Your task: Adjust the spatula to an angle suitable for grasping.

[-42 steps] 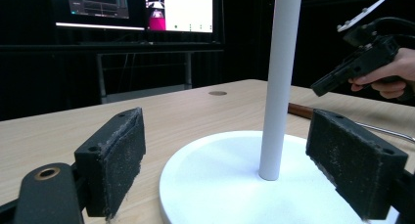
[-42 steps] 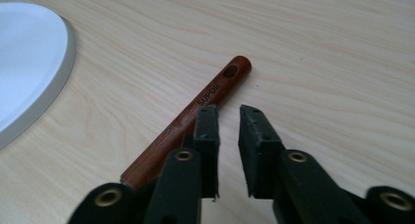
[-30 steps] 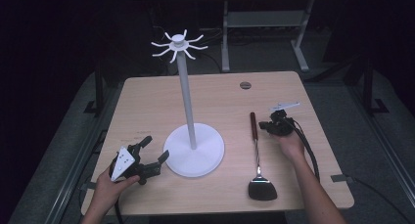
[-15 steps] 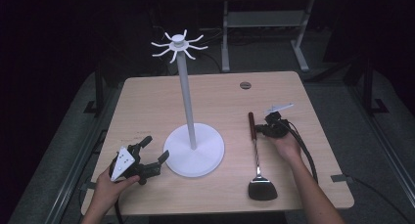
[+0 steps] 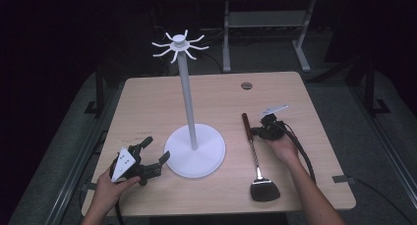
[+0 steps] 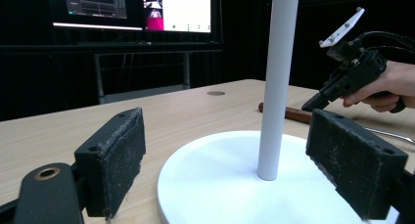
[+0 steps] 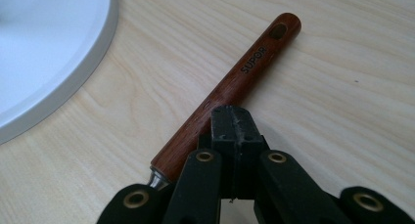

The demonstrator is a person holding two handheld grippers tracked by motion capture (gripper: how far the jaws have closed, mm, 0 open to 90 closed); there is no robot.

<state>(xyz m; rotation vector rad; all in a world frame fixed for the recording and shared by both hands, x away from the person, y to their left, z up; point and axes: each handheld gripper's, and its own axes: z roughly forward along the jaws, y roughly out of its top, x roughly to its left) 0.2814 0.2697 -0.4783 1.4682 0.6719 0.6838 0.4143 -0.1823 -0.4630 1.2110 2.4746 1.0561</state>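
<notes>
Spatula [image 5: 255,156] lies flat on table [image 5: 147,102], rt of stand base [image 5: 195,151]. Your right gripper [image 7: 234,121] is pressed closed, tips over its wooden handle [image 7: 230,87], gripping nothing; left gripper [image 5: 147,156] spread wide.

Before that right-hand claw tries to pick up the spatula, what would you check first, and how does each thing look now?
1. Right gripper jaws apart to take the handle: not ok, they are shut.
2. Tips at the spatula handle: ok, beside the wooden part.
3. Spatula lying flat on the table: ok.
4. Hanging hole at the handle's end free: ok.
5. Stand apart from the spatula: ok.
6. Left gripper away, jaws open: ok.
</notes>
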